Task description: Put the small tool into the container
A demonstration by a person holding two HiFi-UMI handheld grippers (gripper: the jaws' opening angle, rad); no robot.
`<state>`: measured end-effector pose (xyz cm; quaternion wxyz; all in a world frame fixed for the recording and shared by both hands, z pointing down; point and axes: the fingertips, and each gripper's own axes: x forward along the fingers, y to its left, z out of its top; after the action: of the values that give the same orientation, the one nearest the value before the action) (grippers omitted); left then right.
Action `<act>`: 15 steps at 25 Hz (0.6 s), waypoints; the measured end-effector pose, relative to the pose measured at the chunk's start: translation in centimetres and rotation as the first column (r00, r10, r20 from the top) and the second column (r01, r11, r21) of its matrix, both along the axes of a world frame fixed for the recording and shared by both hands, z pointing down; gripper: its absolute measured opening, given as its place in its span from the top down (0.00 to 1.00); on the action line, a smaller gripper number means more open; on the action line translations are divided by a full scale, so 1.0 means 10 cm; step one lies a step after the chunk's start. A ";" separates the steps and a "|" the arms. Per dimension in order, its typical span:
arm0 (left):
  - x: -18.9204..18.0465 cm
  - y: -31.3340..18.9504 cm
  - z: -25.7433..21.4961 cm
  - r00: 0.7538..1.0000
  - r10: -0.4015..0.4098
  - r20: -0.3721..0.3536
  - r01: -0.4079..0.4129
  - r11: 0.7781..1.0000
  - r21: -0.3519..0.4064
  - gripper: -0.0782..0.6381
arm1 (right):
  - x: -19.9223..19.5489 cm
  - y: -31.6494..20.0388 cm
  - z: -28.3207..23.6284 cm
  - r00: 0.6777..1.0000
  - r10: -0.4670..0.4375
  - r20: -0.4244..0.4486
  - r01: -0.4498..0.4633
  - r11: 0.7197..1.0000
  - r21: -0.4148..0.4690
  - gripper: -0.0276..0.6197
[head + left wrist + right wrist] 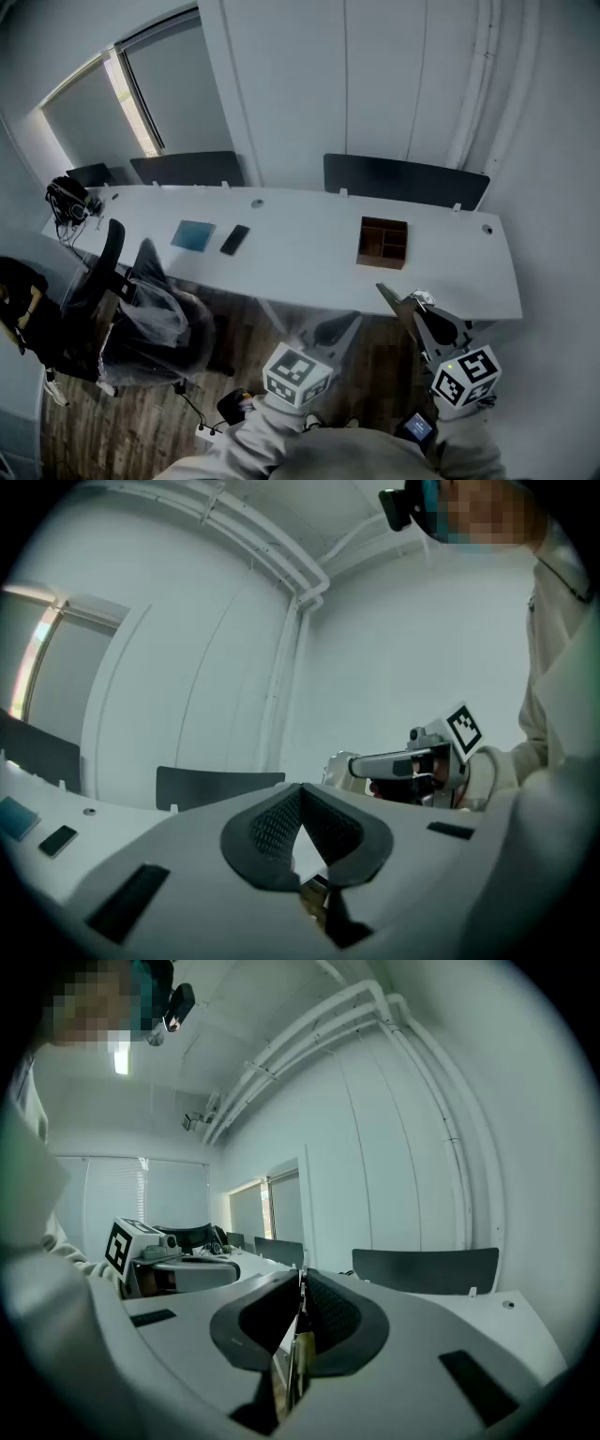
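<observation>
Wood-brown, the compartment box (380, 264) sits on the long white desk (300, 253) toward its right end, about midway between the front and back edges. Its dividers run square to the desk edges, and its open top faces up. I can't see into the compartments.

From where the person stands, both grippers hang short of the desk's front edge, over the floor. The left gripper (345, 323) has its jaws brought together, and the ribbed pads (267, 832) meet at the tips with nothing between them. The right gripper (384, 292) is closed too, its pads (333, 1316) leaving only a thin slit. A pale strip shows in that slit, and I can't tell if anything is pinched there. A small pale bit (422, 298) sits just beside that gripper's jaws, too small to name.

I can't pick out the small tool for certain. Toward the desk's left end lies a black oblong item (234, 239), flat, its long axis slanting from front-left to back-right, just beside a blue pad (193, 234). Both lie well apart from the box.
</observation>
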<state>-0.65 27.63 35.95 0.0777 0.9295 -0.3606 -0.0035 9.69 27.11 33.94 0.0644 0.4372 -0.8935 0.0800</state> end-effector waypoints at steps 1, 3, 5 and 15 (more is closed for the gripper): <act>0.02 -0.01 0.01 1.000 0.001 -0.001 -0.001 1.000 -0.007 0.89 | -0.01 -0.01 0.00 1.000 -0.004 -0.004 0.004 1.000 0.002 0.89; 0.05 -0.01 0.02 1.000 0.011 0.001 -0.011 1.000 -0.013 0.89 | -0.02 -0.01 0.02 1.000 -0.008 -0.008 0.008 1.000 0.003 0.89; 0.09 0.02 0.02 0.999 0.033 0.018 -0.033 0.999 0.002 0.89 | -0.01 0.00 0.04 1.000 -0.005 -0.003 0.005 1.000 -0.005 0.89; -0.01 -0.02 0.24 0.998 0.021 0.065 -0.020 1.000 -0.018 0.89 | 0.10 0.00 0.13 0.996 -0.020 0.088 0.025 0.998 -0.058 0.89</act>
<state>-0.76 27.43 38.33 0.0738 0.9320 -0.3535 0.0307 10.73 27.08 35.23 0.0391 0.4211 -0.8976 0.1244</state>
